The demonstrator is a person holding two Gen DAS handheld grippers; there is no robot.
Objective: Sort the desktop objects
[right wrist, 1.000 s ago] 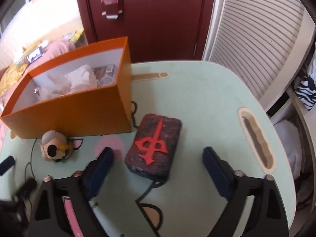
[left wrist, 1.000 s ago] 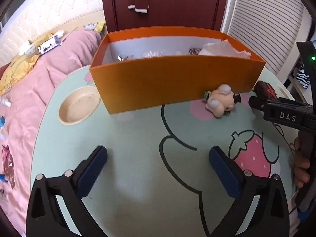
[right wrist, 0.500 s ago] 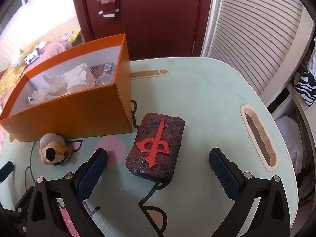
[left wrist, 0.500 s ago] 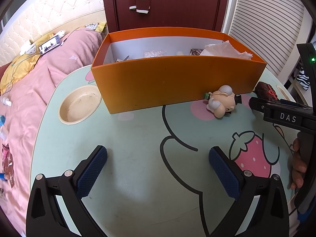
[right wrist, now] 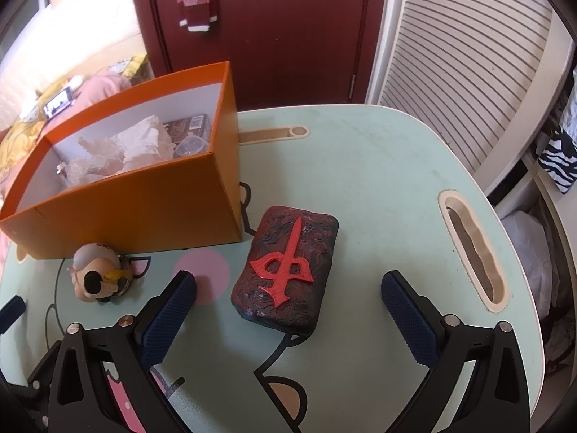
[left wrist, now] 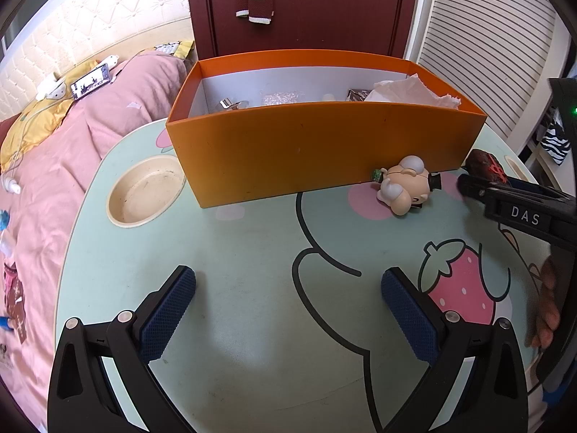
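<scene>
The tabletop point(right wrist: 360, 166) carries an orange box point(left wrist: 324, 151) toward its far left side, long axis running along the far edge, open top up. The box already holds several things: crumpled paper point(right wrist: 137, 144), a clear lid or cup point(right wrist: 189, 146), a dark packet point(right wrist: 187, 124) and some small shiny bits that are hard to make out. So part of the sorting looks done.

Two things are left on the tabletop, by my reading. The larger is a dark case point(right wrist: 288, 270) with a raised red emblem, lying flat just off the box's near right corner, close to but apart from it. Its long axis runs from the near edge toward the far edge, tilted a little to the right, and the emblem's tip points toward the far edge. The smaller is a toy figure point(left wrist: 405, 187) lying on its side just beside the box's near wall; whether it touches the wall I cannot tell. Its hat end points to the right edge.

The right claw point(right wrist: 288, 317) is spread wide and empty, low over the tabletop with the near end of the case between its fingers, so picking up the case seems the step in hand. The left claw point(left wrist: 288, 310) is likewise wide apart and empty, over bare tabletop near the near edge.
</scene>
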